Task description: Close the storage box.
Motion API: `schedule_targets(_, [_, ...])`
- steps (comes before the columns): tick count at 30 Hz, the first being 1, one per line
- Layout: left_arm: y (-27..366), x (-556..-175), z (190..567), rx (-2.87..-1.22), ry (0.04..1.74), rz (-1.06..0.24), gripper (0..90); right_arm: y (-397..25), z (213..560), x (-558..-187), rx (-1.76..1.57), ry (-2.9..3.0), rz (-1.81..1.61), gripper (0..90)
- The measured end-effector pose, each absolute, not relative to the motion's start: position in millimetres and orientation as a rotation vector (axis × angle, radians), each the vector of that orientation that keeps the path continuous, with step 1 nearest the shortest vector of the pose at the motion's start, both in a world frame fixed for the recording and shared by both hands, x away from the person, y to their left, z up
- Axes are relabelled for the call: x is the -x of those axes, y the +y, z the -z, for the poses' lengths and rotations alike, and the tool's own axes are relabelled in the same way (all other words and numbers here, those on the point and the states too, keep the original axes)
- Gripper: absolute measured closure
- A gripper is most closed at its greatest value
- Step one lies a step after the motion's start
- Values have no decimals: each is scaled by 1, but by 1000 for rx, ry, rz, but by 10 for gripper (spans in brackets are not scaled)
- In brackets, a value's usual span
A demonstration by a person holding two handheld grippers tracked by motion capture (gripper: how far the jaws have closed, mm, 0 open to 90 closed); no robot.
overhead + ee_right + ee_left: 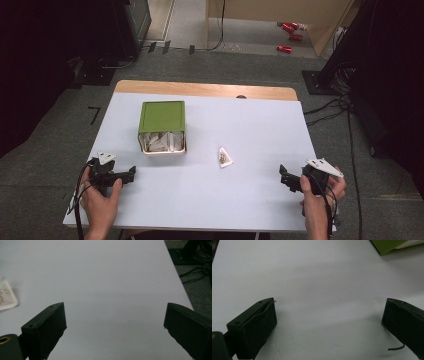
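Ahead of the left gripper (131,174) and slightly off to its right stands a green box (161,116), tipped on its side so that its open mouth faces the person, with pale packets stacked inside. In the left gripper view, a corner of that box (387,246) sits at the upper right, well apart from the fingers (258,327). Those fingers are spread wide with nothing between them, low over the white counter (240,200) near its left front corner.

Between the two grippers, but closer to the right one, a small white three-cornered packet (224,157) lies flat on the counter. Its narrow tip points away from the person, so its long axis runs roughly front to back. It is near the box's right front corner, not touching it.

At the right front, the right gripper (283,178) points inward toward the middle of the counter. Its fingers (47,330) are also wide apart and empty. In the right gripper view, the packet (6,296) shows at the far left edge, so it lies ahead and to the left of those fingers.

Judging by this layout, the right gripper is the better placed to reach the loose packet, and it would need to swing leftward and forward to bring the packet between its fingers.
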State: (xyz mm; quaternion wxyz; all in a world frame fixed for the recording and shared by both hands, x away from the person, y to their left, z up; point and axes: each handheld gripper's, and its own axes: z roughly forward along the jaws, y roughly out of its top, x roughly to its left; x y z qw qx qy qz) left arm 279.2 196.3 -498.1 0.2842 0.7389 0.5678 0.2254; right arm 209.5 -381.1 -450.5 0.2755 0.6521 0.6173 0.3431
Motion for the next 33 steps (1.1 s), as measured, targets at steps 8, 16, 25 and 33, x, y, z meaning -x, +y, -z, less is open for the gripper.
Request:
schedule_targets(8, [196,-279,498,-1978,1519,-604,0,-419,483,-200,-1835,1640,-832,61])
schedule_targets(16, [196,-279,498,-1978,1519,-605,0,-425,502,-190,-1838,1650,-781,68])
schedule_targets(25, [196,-279,498,-1978,1519,-605,0,-419,505,-192,-1794,1677,-728,40])
schedule_targets(33, [196,-279,498,-1977,1519,-604,0,-419,505,-191,-1793,1675,-728,40])
